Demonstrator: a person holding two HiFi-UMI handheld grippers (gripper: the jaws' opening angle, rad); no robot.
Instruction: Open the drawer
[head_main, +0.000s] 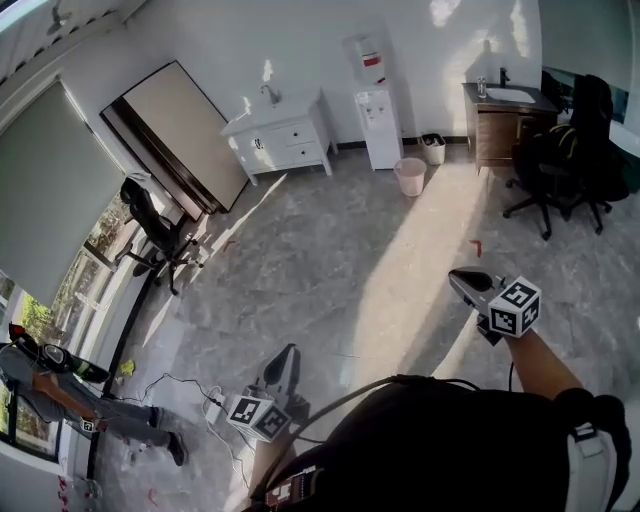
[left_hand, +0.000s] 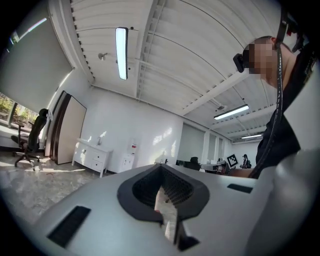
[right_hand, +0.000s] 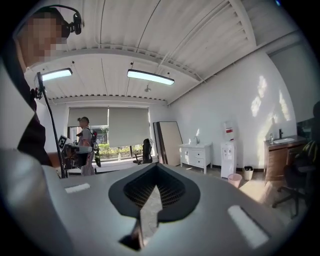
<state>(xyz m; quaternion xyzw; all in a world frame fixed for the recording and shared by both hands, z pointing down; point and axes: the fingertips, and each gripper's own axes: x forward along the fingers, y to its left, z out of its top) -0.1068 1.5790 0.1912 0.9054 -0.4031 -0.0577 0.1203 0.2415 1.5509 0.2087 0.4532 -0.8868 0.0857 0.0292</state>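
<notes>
The white cabinet (head_main: 285, 140) with the drawer (head_main: 303, 152) stands at the far edge of the floor (head_main: 330, 260), against the wall and well apart from both grippers. The left gripper (head_main: 287, 352) and right gripper (head_main: 466, 281) each have their jaws pressed together with nothing between them (neither is ready for a handle). The likely risks are arriving with closed jaws and bumping the drawer front, tripping on the cables (head_main: 185, 385) at the floor's near left edge, or heading for the brown cabinet (head_main: 497, 128) at the far right instead.
</notes>
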